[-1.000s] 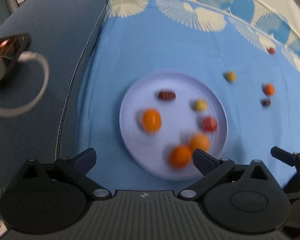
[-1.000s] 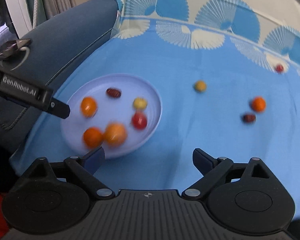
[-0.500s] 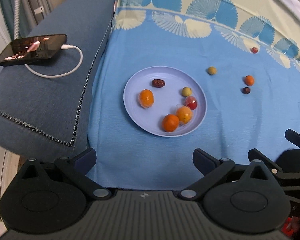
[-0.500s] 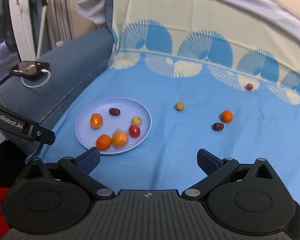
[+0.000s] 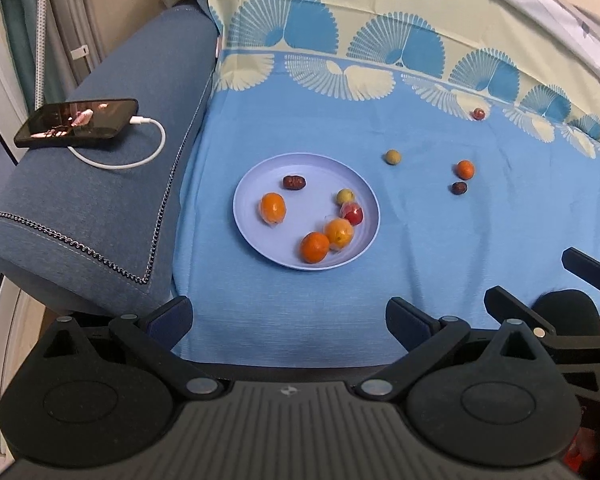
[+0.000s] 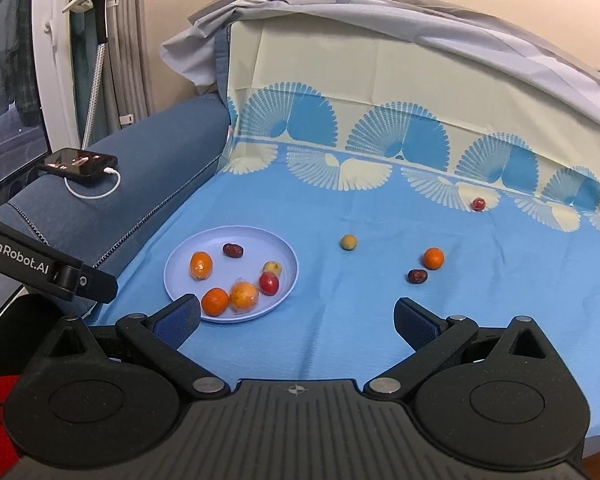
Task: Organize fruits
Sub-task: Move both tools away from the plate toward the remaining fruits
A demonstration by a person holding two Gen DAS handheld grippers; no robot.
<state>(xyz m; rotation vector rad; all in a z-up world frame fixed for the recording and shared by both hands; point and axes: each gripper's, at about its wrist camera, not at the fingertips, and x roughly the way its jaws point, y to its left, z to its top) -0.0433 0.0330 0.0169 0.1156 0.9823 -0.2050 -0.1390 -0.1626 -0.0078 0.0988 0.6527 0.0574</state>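
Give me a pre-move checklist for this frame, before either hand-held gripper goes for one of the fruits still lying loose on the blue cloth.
1. Left hand-held gripper open and empty: ok.
2. Right hand-held gripper open and empty: ok.
3. Round lilac plate has bare room for more fruit: ok.
4. All fruit on the plate: not ok. A small orange citrus, a dark brown date, a yellow-green round fruit and a small red fruit lie on the cloth.
5. Path to the loose fruit free of obstacles: ok.
6. Black phone with white cable away from the work area, on the sofa arm: ok.
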